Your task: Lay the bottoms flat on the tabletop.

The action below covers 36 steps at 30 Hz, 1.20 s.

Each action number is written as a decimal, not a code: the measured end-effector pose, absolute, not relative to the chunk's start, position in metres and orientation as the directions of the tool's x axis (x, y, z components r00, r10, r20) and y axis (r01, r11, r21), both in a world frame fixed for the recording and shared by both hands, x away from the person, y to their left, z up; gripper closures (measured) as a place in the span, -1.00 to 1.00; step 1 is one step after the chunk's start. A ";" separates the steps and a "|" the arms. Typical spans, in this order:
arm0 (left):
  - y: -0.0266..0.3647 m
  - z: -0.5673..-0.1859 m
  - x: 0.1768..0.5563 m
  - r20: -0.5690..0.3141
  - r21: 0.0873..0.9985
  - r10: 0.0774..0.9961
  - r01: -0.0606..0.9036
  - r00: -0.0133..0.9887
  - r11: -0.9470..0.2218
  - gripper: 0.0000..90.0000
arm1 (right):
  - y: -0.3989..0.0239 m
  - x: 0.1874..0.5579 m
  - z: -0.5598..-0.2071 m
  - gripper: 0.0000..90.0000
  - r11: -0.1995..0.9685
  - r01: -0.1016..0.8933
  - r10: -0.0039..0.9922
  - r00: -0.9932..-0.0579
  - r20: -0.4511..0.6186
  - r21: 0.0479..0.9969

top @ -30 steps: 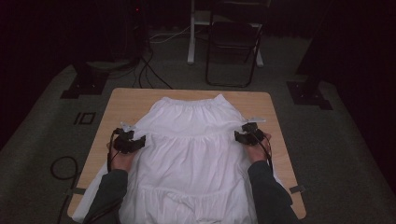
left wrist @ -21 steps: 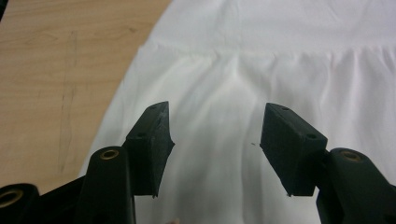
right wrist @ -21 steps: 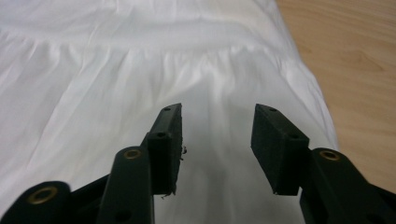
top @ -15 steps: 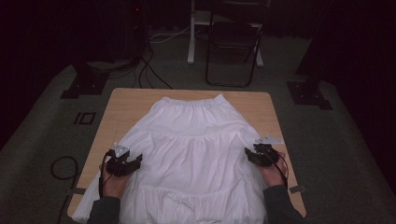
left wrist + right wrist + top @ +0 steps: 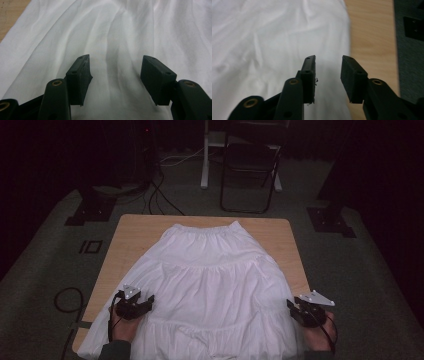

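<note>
Cable: a dark loop on the floor, left of the surface.

Surface: pale wood, rectangular, set on grey carpet. Bare wood shows at the far corners and along both side edges.

Left claw: black, held in a hand at the near left of the surface, a grey plate on top. It sits over the skirt's left side, near the lowest seam. In the left claw view its jaws stand wide apart above the cloth, which lies between them in shallow folds; the pads do not press on it. The jaws have just been opening a little further.

Skirt: white, tiered, spread flat in the middle of the surface. The gathered waistband lies toward the far edge; the hem runs off the near edge. Two cross seams divide it into three tiers. The cloth widens from waist to hem and covers most of the near half of the surface.

Right claw: black, with a grey plate, held in a hand at the near right, just at the skirt's right edge. In the right claw view the jaws stand at a narrow gap, with white cloth and a strip of wood beyond them. The jaws have just been closing; nothing is pinched between the pads.

Chair: dark, folding, on the floor beyond the far edge.
</note>
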<state>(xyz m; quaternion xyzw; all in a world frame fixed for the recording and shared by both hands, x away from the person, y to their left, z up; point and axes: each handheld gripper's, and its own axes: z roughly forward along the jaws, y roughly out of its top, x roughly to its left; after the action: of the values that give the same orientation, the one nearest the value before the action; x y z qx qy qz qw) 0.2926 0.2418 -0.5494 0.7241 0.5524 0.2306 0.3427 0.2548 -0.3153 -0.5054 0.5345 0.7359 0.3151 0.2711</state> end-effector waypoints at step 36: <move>0.237 -0.550 0.292 0.004 0.747 0.961 0.638 0.277 -0.187 -0.08 | -0.395 0.266 -0.499 1.00 0.179 0.667 0.972 -0.003 -0.237 0.724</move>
<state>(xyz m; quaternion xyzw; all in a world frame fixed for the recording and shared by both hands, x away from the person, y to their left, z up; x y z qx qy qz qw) 0.2922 0.2367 -0.5498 0.7296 0.5479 0.2476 0.3259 0.2656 -0.3954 -0.4987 0.6054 0.6765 0.2101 0.3630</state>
